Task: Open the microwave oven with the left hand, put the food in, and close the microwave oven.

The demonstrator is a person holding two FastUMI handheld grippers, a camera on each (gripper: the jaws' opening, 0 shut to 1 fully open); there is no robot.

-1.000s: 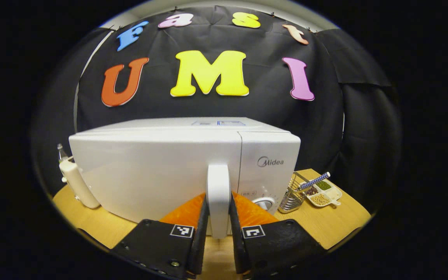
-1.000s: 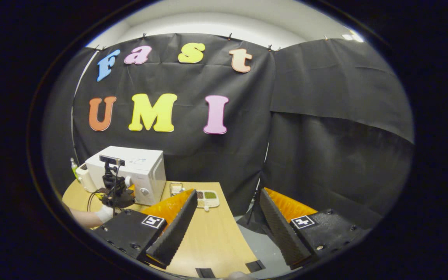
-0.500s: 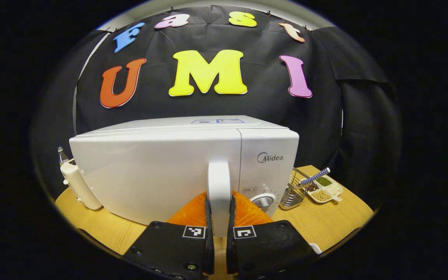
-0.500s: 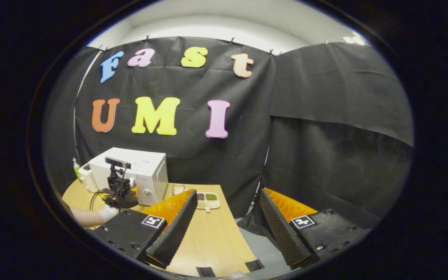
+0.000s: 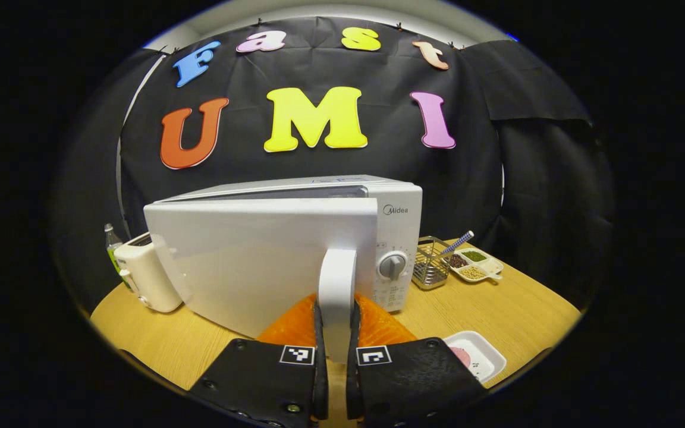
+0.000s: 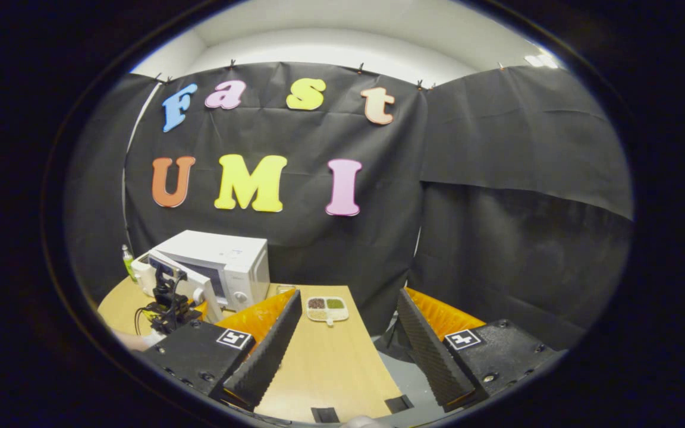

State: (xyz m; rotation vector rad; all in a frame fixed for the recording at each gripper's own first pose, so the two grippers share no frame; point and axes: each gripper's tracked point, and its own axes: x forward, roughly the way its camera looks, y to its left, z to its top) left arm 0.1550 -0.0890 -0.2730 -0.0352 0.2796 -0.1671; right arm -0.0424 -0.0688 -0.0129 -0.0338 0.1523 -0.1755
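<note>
The white microwave point(image 5: 399, 226) stands on the wooden table point(image 5: 515, 309). Its door point(image 5: 259, 255) is swung partly out, with a dark gap along its top edge. My left gripper point(image 5: 336, 309) is shut on the door's upright white handle point(image 5: 336, 273), one finger on each side. A small white tray of pinkish food point(image 5: 474, 355) lies on the table to the right of this gripper. In the right gripper view the microwave point(image 6: 232, 264) shows with its door point(image 6: 185, 282) ajar and the left gripper point(image 6: 170, 306) at the handle. My right gripper point(image 6: 348, 294) hangs open, holding nothing, far to the right of the microwave.
A white appliance point(image 5: 143, 276) and a small bottle point(image 5: 110, 241) stand left of the microwave. To its right are a wire basket point(image 5: 429, 270) and a divided dish of beans point(image 5: 473, 264). The table's right edge point(image 6: 378, 368) drops to grey floor.
My left gripper closed on the handle, then drew back, swinging the door out from shut to partly open. The right gripper stayed open and shifted only slightly.
</note>
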